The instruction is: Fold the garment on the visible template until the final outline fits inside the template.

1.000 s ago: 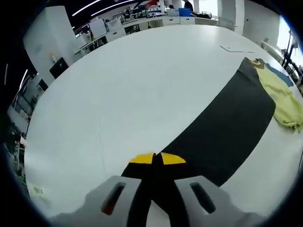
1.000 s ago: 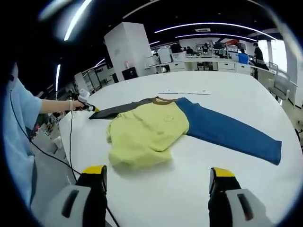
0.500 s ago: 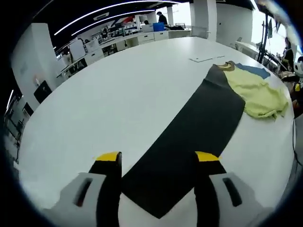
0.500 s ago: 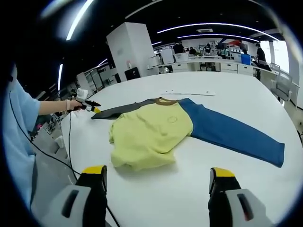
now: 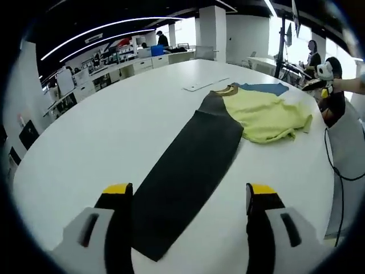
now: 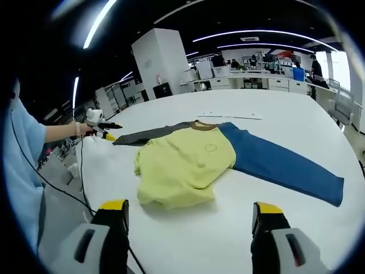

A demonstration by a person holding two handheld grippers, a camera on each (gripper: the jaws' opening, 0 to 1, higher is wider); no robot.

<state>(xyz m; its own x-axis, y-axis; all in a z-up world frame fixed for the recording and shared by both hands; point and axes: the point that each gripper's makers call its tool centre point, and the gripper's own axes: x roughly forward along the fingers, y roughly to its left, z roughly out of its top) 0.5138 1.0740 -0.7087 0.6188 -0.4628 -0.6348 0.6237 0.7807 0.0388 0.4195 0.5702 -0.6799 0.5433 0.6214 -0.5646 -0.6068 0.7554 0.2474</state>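
Table: a large white table [image 5: 114, 120] is seen in the left gripper view, and the garment is spread on it.
Dark sleeve: a long dark grey sleeve [image 5: 188, 165] is laid flat from the near edge, between the yellow-tipped jaws, toward the far right, where it joins the body of the garment.
Left gripper: the left gripper [image 5: 188, 197] is held above the near end of the dark sleeve; the jaws are spread wide and nothing is grasped between them.
Garment: the yellow garment [image 5: 265, 114] is seen bunched at the far right of the left gripper view, with a brown collar at its far edge; in the right gripper view it lies at the middle of the table.
Blue sleeve: a blue sleeve [image 6: 279, 162] is stretched flat from the yellow body toward the right in the right gripper view.
Paper strip: a thin white strip [image 6: 231, 116] is seen on the table just beyond the collar.
Right gripper: the right gripper [image 6: 191, 214] is held near the table edge, well apart from the garment; the jaws are parted and empty.
Person: a light blue sleeve [image 6: 20, 165] is seen at the left of the right gripper view.
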